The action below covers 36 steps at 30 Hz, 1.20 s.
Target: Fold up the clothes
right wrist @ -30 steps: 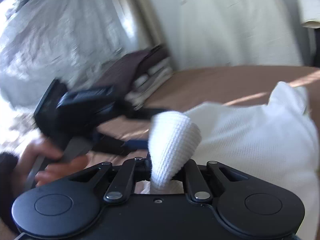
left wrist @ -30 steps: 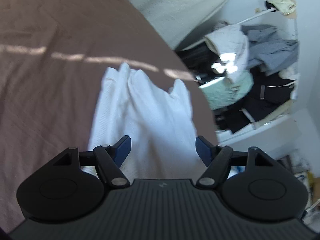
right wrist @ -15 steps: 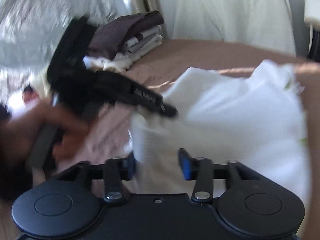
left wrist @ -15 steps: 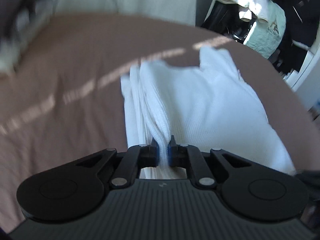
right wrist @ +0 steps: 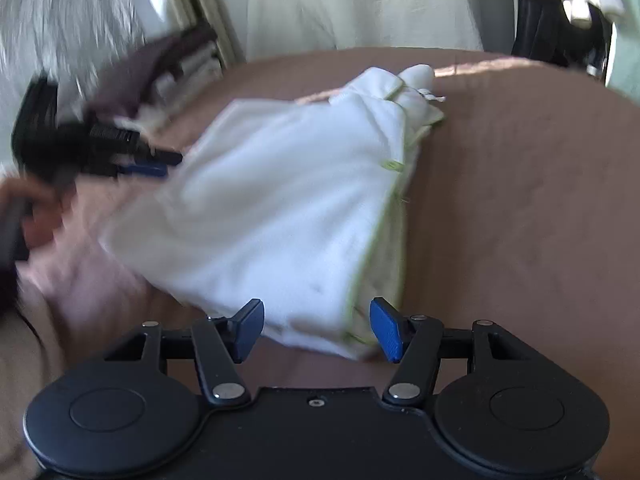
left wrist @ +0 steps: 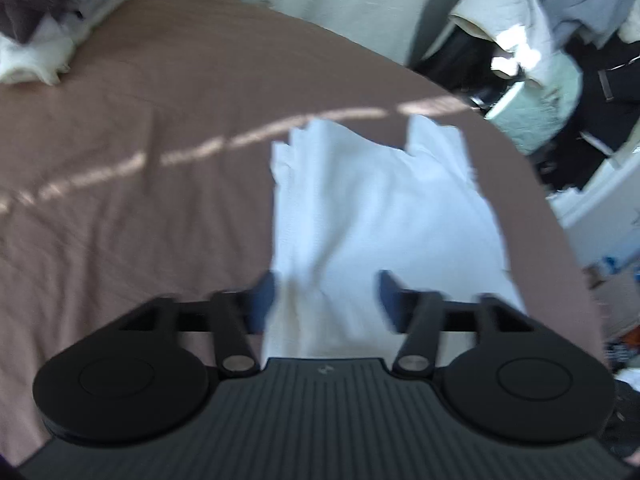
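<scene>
left wrist view: white garment (left wrist: 372, 216) lies lengthwise pointing away; both grippers opening, released.

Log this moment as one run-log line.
left gripper: opening, empty | right gripper: opening, empty | white garment: lying on brown bedspread, released

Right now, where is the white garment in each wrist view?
Left wrist: white garment runs up the centre from the gripper.
Right wrist: it lies centre, slanting up to the right.
Shared landmark: the stack of folded clothes, upper left in both.
</scene>
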Available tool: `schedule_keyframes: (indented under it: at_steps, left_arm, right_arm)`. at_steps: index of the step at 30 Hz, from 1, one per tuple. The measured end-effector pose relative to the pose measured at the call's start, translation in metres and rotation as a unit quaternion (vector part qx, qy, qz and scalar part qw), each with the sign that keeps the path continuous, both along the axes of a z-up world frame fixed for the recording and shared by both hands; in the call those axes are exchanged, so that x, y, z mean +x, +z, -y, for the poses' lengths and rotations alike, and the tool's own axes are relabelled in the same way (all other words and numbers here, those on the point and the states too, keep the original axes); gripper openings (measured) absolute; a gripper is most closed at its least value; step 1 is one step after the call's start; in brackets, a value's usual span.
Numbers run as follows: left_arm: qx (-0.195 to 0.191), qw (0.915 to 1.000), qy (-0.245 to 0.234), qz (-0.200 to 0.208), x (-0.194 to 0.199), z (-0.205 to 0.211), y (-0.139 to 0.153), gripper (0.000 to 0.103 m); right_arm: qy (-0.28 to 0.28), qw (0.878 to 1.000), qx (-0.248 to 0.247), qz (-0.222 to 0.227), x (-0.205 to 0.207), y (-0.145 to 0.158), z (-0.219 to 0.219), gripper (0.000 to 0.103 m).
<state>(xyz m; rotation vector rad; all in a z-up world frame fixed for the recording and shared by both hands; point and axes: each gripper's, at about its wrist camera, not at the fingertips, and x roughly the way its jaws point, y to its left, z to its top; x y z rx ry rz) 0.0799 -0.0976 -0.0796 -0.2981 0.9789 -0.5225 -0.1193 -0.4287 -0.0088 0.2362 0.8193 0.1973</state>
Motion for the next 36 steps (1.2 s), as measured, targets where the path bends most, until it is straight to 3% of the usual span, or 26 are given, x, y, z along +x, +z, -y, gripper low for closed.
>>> schedule_keyframes:
  at_steps: [3, 5, 7, 9, 11, 14, 17, 18, 20, 22, 23, 24, 26, 27, 29, 32, 34, 36]
  left_arm:
    - [0.109, 0.9928, -0.021, -0.046, 0.002, 0.017, -0.026, 0.078]
    - [0.139, 0.9893, -0.017, -0.04, 0.003, 0.021, -0.031, 0.079]
    - [0.131, 0.9904, 0.0, -0.043, 0.003, 0.017, -0.025, 0.081]
    - [0.128, 0.9908, 0.02, -0.038, 0.0, 0.009, -0.02, 0.082]
    - [0.103, 0.9928, 0.032, -0.053, -0.003, -0.001, -0.021, 0.082]
    - [0.034, 0.9939, 0.035, -0.099, -0.004, -0.011, -0.032, 0.083]
    - [0.026, 0.9941, 0.031, -0.101, 0.002, -0.005, -0.043, 0.094]
    - [0.023, 0.9951, 0.025, -0.093, 0.006, 0.0, -0.047, 0.103]
    - [0.022, 0.9966, 0.023, -0.077, 0.017, 0.01, -0.053, 0.103]
    - [0.003, 0.9982, 0.025, -0.054, 0.022, 0.014, -0.055, 0.103]
    - [-0.01, 0.9987, 0.027, -0.041, 0.023, 0.015, -0.055, 0.09]
    - [-0.029, 0.9986, 0.023, -0.037, 0.025, 0.015, -0.056, 0.052]
    - [-0.079, 0.9957, 0.006, -0.048, 0.029, 0.014, -0.062, 0.018]
    - [-0.083, 0.9957, 0.001, -0.042, 0.029, 0.016, -0.062, 0.018]
    - [-0.048, 0.9987, -0.016, -0.004, 0.026, 0.028, -0.055, 0.017]
    - [-0.007, 0.9985, -0.036, 0.04, 0.02, 0.043, -0.045, 0.016]
    - [0.004, 0.9983, -0.037, 0.044, 0.017, 0.044, -0.04, 0.017]
    - [-0.005, 0.9994, -0.024, 0.023, 0.022, 0.039, -0.044, 0.024]
  right_arm:
    - [-0.025, 0.999, 0.034, 0.007, 0.016, -0.01, -0.002, 0.066]
    - [-0.032, 0.999, -0.008, -0.026, 0.036, -0.026, -0.014, 0.065]
    - [-0.035, 0.995, -0.066, -0.071, 0.042, -0.038, -0.019, 0.063]
    - [-0.038, 0.996, -0.044, -0.07, 0.033, -0.038, -0.012, 0.063]
    - [-0.026, 0.998, -0.01, -0.064, 0.024, -0.033, -0.003, 0.063]
    - [-0.013, 0.998, 0.052, -0.037, 0.018, -0.022, 0.019, 0.064]
    - [-0.009, 0.993, 0.114, -0.026, 0.028, -0.019, 0.042, 0.069]
    - [-0.012, 0.99, 0.14, -0.033, 0.038, -0.024, 0.05, 0.071]
    - [-0.026, 0.978, 0.202, -0.055, 0.063, -0.043, 0.066, 0.083]
    - [-0.045, 0.96, 0.265, -0.076, 0.088, -0.068, 0.08, 0.083]
    - [-0.054, 0.951, 0.293, -0.088, 0.1, -0.081, 0.085, 0.085]
    - [-0.058, 0.943, 0.314, -0.099, 0.111, -0.09, 0.086, 0.087]
    - [-0.053, 0.93, 0.341, -0.123, 0.134, -0.102, 0.083, 0.097]
    - [-0.043, 0.929, 0.341, -0.136, 0.144, -0.102, 0.08, 0.1]
    - [-0.029, 0.931, 0.325, -0.166, 0.162, -0.098, 0.071, 0.102]
    - [-0.003, 0.944, 0.259, -0.206, 0.177, -0.081, 0.052, 0.096]
    - [0.012, 0.955, 0.203, -0.217, 0.175, -0.065, 0.04, 0.094]
    - [0.022, 0.961, 0.187, -0.202, 0.166, -0.053, 0.036, 0.094]
